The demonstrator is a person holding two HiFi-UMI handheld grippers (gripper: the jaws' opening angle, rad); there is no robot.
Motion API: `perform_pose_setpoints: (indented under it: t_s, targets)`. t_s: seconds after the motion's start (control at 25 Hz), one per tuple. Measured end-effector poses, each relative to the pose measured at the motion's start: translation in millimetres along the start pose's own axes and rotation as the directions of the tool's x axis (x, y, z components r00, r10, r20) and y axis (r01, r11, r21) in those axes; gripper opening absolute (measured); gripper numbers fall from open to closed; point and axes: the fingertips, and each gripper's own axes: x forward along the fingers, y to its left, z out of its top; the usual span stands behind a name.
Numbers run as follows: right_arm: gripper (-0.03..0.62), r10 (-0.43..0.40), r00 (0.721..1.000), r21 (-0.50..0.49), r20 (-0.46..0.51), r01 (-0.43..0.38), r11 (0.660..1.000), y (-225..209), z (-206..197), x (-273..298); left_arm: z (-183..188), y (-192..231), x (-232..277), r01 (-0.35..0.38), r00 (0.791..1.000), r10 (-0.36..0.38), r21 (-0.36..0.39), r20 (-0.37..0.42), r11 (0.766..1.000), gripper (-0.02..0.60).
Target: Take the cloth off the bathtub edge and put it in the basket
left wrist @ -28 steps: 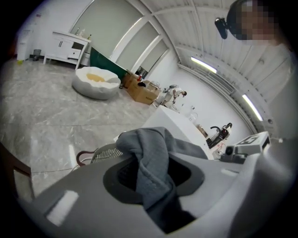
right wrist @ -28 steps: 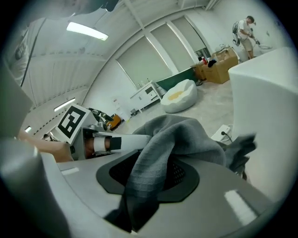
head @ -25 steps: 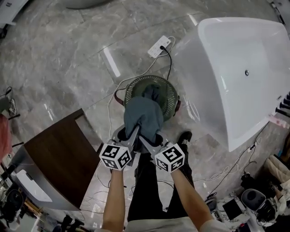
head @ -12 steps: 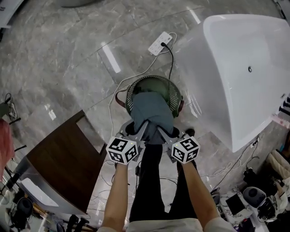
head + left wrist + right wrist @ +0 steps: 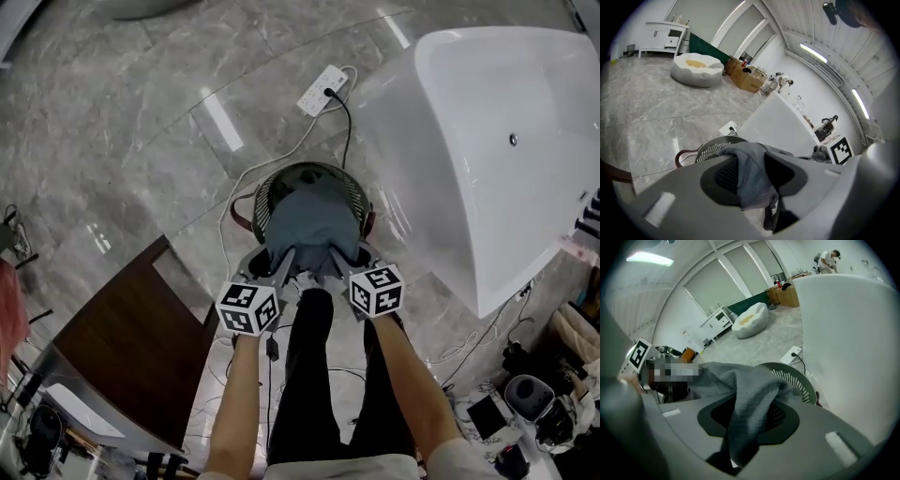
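Cloth [image 5: 312, 217] over basket [image 5: 258, 192] by bathtub [image 5: 487, 141]: right claw [image 5: 337, 261] pinches, left claw [image 5: 284, 265] opening around it.

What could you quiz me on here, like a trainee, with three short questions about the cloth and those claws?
1. True or false: the cloth is lying on the edge of the bathtub.
2. What sits directly below the cloth? A. a green basket B. a bucket of water C. a stool
3. How many claws have cloth between their jaws?
Key: 1. False: it is held over the basket. 2. A. 3. Two: the right claw clamps it; the left claw has just been opening its jaws, with cloth between them.
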Motion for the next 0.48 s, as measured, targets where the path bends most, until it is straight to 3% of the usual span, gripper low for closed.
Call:
perform_pose_setpoints:
  t_s: [0.28,0.48]
  targets:
    - [0.107,-0.03,0.993,-0.093,-0.117,0.019,0.996,-24.8,-9.9,42.8,-8.1,15.5,-13.5,-0.003,1.0,0.003,0.044,-0.008,0.999,0.207]
    - [0.107,-0.074,0.985,-0.081,-0.156,0.062,0.995,-35.7,-19.3,70.4,-13.5,30.5,-20.3,-0.018,1.0,0.017,0.036,0.015,0.999,0.207]
